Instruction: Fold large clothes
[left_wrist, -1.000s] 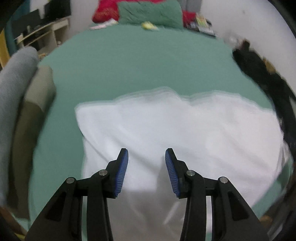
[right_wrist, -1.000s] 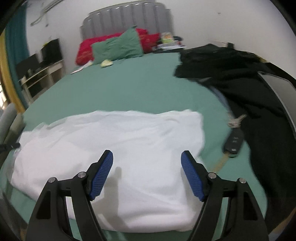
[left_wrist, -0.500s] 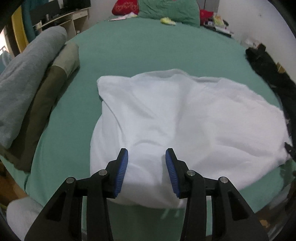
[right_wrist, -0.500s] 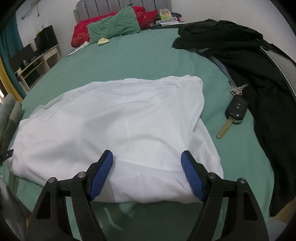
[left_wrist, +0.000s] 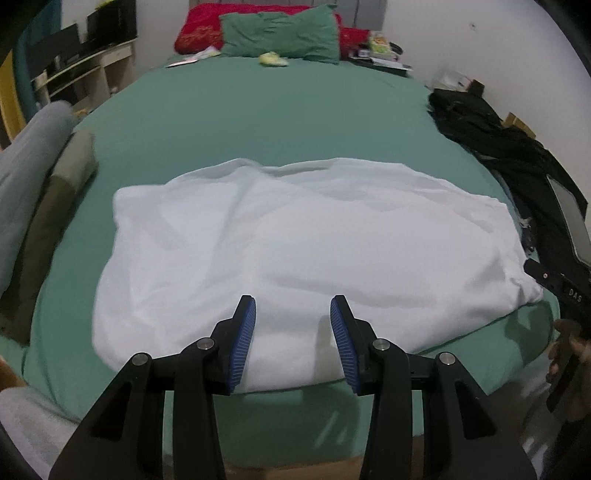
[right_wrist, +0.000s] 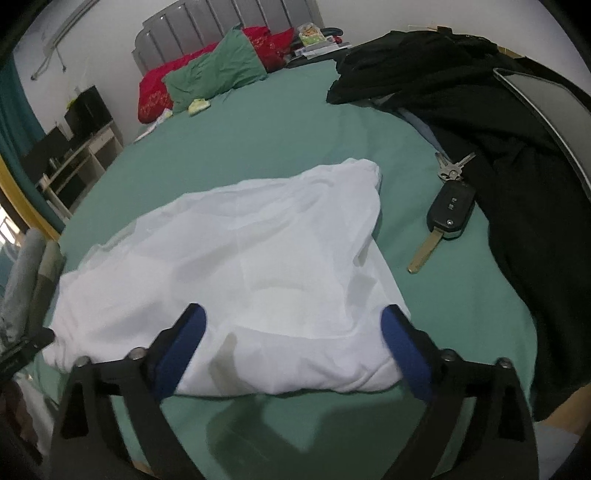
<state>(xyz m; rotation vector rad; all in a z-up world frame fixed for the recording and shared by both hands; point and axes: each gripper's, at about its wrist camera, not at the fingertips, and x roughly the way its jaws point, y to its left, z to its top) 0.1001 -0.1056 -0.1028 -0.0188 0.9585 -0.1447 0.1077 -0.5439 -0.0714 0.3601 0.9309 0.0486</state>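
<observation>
Left wrist view: your left gripper (left_wrist: 293, 334) has its jaws apart with nothing between them, poised over the near edge of the white garment (left_wrist: 295, 251). The garment lies in a wide, loosely folded heap across the near part of the green bed (left_wrist: 258, 125), reaching almost to its front edge. Rolled grey and olive cloth (left_wrist: 44, 192) sits along the bed's left side, black clothes (left_wrist: 495, 140) along the right. Your right gripper's black body (left_wrist: 557, 288) shows at the far right, by the garment's right corner. Pillows (left_wrist: 280, 35) lie at the head.

Right wrist view: your right gripper (right_wrist: 293, 345) is spread wide and empty, its blue pads (right_wrist: 181, 354) straddling the garment's (right_wrist: 236, 269) near right corner. A car key (right_wrist: 448, 210) with a key ring lies on the sheet just right of the garment, apart from it and touching the black clothes (right_wrist: 517, 155).
</observation>
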